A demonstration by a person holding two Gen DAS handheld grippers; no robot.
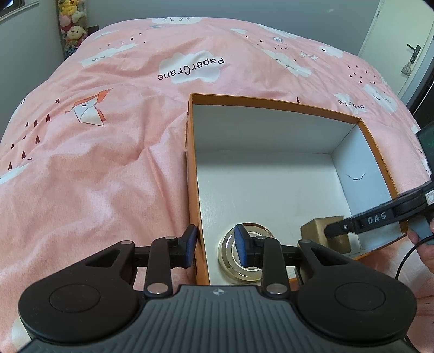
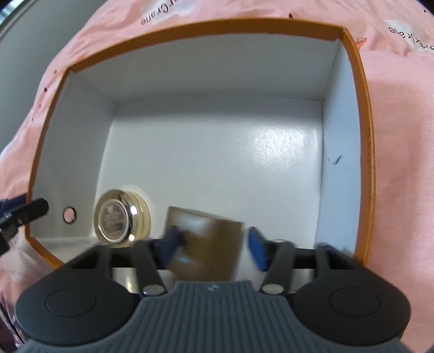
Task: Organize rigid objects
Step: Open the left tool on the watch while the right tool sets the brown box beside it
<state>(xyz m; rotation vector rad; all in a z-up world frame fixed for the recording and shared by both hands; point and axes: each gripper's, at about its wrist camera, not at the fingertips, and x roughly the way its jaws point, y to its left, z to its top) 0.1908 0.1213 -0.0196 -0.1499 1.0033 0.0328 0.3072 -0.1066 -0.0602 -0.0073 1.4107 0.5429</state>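
Observation:
An orange box with a white inside (image 1: 271, 104) (image 2: 363, 114) lies on the bed. A round clear jar with a gold rim (image 1: 230, 244) (image 2: 119, 220) and a brown block (image 1: 314, 230) (image 2: 208, 244) sit on its floor near the front wall. My left gripper (image 1: 217, 244) is open and straddles the box's left wall, one finger outside, one above the jar. My right gripper (image 2: 214, 244) is open inside the box, its fingers on either side of the brown block, with a gap on the right side; it also shows in the left wrist view (image 1: 336, 230).
A pink bedspread (image 1: 108, 135) with cloud and crane prints covers the bed all around the box. Soft toys (image 1: 72, 24) stand at the far left corner. A door (image 1: 401, 40) is at the far right. The left box wall has a small round hole (image 2: 69, 214).

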